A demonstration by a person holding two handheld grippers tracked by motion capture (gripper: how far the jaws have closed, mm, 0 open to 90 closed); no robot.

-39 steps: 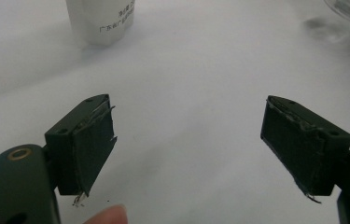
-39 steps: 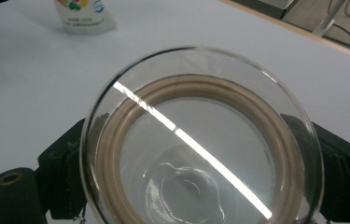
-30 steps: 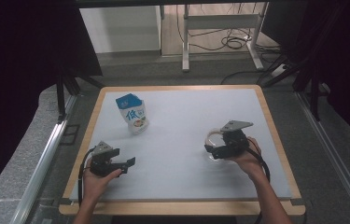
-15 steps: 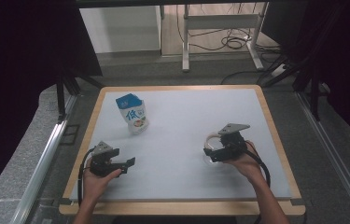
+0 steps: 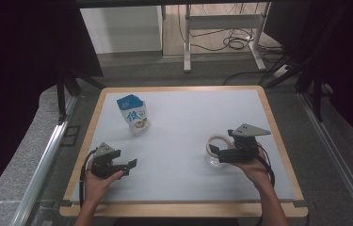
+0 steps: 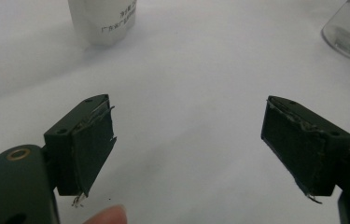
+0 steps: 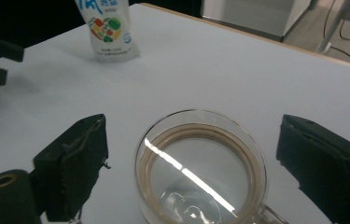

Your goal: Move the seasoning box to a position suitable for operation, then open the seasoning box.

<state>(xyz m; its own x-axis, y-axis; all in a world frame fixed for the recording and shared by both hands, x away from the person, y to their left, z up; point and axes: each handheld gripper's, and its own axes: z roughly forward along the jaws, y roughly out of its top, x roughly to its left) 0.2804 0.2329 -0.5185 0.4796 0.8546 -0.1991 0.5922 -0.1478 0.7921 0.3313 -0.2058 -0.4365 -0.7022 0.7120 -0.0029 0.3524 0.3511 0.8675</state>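
A clear glass jar with a tan ring at its mouth stands on the white table top, right of the middle. My right gripper is open, one jaw on each side of the jar and both apart from it; in the high view it points left. My left gripper is open near the front left, with nothing between its jaws. A blue and white pouch stands upright at the back left, ahead of the left gripper.
A wooden rim frames the white table top. A metal stand and cables lie on the floor beyond the far edge. Bare white surface stretches between the pouch and the jar.
My right gripper has shifted slightly toward the table's front edge, still around the jar. The left gripper and the pouch have not moved.
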